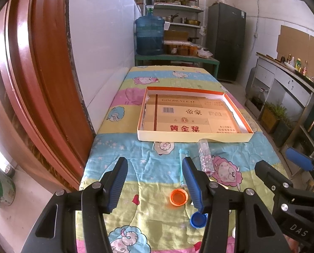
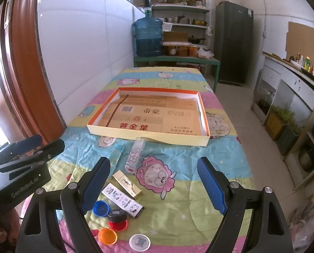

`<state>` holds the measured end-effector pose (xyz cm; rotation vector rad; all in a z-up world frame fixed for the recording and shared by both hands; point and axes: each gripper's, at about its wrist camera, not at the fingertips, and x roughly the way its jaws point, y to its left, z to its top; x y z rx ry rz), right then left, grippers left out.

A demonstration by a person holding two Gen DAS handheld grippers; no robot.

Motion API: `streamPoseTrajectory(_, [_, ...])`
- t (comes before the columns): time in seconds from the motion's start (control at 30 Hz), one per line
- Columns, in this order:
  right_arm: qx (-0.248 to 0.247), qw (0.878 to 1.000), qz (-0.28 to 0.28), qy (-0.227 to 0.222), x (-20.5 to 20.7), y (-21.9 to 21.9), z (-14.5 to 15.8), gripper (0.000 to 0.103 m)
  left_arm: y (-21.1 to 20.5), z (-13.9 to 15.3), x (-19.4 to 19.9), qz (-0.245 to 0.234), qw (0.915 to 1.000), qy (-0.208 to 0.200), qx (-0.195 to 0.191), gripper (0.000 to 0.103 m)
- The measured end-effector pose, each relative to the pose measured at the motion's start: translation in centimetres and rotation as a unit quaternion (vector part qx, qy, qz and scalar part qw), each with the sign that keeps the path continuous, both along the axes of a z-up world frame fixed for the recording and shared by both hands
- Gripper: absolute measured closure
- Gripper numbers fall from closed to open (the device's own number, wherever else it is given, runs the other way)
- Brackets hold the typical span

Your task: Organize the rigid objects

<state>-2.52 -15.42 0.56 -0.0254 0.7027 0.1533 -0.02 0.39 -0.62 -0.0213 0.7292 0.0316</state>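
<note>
Left hand-held gripper (image 1: 154, 186): we see its jaws apart, nothing between them, hovering over the orange cap (image 1: 178, 197).
Right hand-held gripper (image 2: 154, 186): we see it spread wide and empty.
Things to sort: caps such as the blue cap (image 2: 101, 208), and small boxes such as the gold box (image 2: 127, 184), lie loose on the counter (image 2: 220, 158) at its near end.
Tray (image 2: 148, 131): shallow and empty, well beyond the clutter.
Risk: we judge the low caps may skid or flip when pinched, and the wrinkled cloth could snag a fingertip.
Risk: the crowded caps invite knocking a neighbour.
</note>
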Motion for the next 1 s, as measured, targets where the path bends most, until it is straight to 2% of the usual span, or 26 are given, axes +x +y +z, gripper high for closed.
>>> streamPoseTrajectory(0.63, [0.000, 1.000, 0.005, 0.011, 0.7, 0.3, -0.9, 0.018, 0.2, -0.7, 0.5, 0.003, 1.0000, 0.007, -0.004, 0.049])
streamPoseTrajectory(0.87, [0.004, 1.000, -0.005, 0.024, 1.4, -0.1, -2.0, 0.018, 1.9, -2.8, 1.0, 0.010, 0.9998, 0.017, -0.005, 0.049])
streamPoseTrajectory(1.0, [0.002, 0.999, -0.006, 0.034, 1.9, -0.3, -3.2, 0.018, 2.2, -4.7, 1.3, -0.017, 0.9988, 0.039, -0.023, 0.049])
